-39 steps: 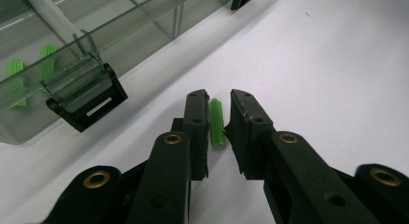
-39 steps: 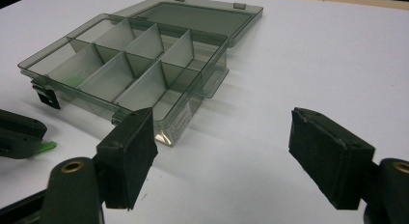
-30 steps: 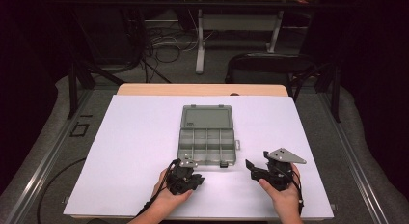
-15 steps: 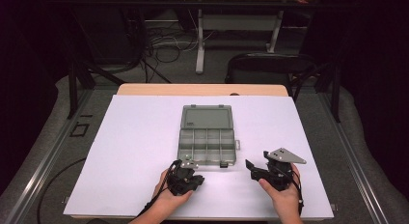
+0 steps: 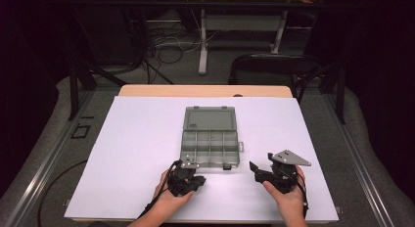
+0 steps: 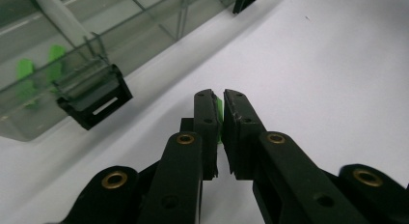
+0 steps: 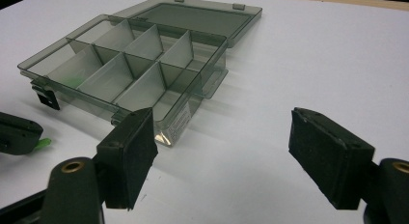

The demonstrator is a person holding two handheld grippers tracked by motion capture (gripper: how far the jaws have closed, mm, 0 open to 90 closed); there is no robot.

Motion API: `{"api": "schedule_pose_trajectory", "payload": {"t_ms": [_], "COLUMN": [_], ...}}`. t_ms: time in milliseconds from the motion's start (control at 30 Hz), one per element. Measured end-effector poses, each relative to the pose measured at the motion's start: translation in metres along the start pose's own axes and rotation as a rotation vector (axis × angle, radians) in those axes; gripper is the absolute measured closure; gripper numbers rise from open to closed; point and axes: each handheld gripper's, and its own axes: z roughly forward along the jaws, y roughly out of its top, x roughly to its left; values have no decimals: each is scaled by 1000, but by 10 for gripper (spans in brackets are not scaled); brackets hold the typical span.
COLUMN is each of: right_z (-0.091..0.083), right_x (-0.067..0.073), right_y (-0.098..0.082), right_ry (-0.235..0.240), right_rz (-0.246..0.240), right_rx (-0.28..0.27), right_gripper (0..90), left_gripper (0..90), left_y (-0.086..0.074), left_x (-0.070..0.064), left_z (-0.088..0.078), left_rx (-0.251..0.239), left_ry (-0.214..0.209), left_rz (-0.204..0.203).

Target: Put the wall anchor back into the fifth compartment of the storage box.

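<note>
A smoky clear organizer box (image 5: pixel 210 139) lies open mid-table, its lid flat behind it. My left gripper (image 5: pixel 196 178) rests just in front of the box's near left corner. Its jaws have just been closing and now press on a small green piece (image 6: pixel 220 117) held between the pads. That green piece (image 7: pixel 42 144) pokes out of the left gripper's tip. More green pieces (image 6: pixel 53 55) sit in a compartment of the box (image 6: pixel 120 21). My right gripper (image 5: pixel 260 164) is to the right of the box (image 7: pixel 135 55); in its own view the right gripper (image 7: pixel 222 151) stands open with nothing between the pads.
The white table sheet (image 5: pixel 142 139) spreads wide around the box. A black latch (image 6: pixel 94 96) hangs on the box's front wall near the left gripper. A dark chair (image 5: pixel 274 65) and cables stand beyond the far table edge.
</note>
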Motion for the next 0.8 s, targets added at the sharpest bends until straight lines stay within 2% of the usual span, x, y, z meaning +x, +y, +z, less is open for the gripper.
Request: {"api": "schedule_pose_trajectory", "payload": {"t_ms": [200,233,267,367,400,433,467,800], "right_z": [0,-1,0,0,-1,-1,1,1], "right_x": [0,-1,0,0,0,-1,0,-1], "right_y": [0,0,0,0,0,0,0,0], "right_ry": [0,2,1,1,2,3,-8,-8], "right_rz": [0,-5,-2,-1,-4,-4,-2,-2], "right_rx": [0,16,0,1,18,17,-7,-7], "right_gripper": [240,240,240,240,240,240,240,240], "left_gripper": [844,844,844,844,844,844,844,844], "left_y": [2,3,3,4,4,5,5,8], "left_x": [7,8,9,11,11,12,12,19], "left_z": [-9,-11,-13,-16,-18,-19,-19,-30], "left_rx": [-31,-31,-28,-34,-32,-33,-39,-63], "left_ry": [-1,-2,-8,-10,-12,-14,-14,-6], "left_rz": [-26,-26,-25,-25,-24,-24,-31,-40]}}
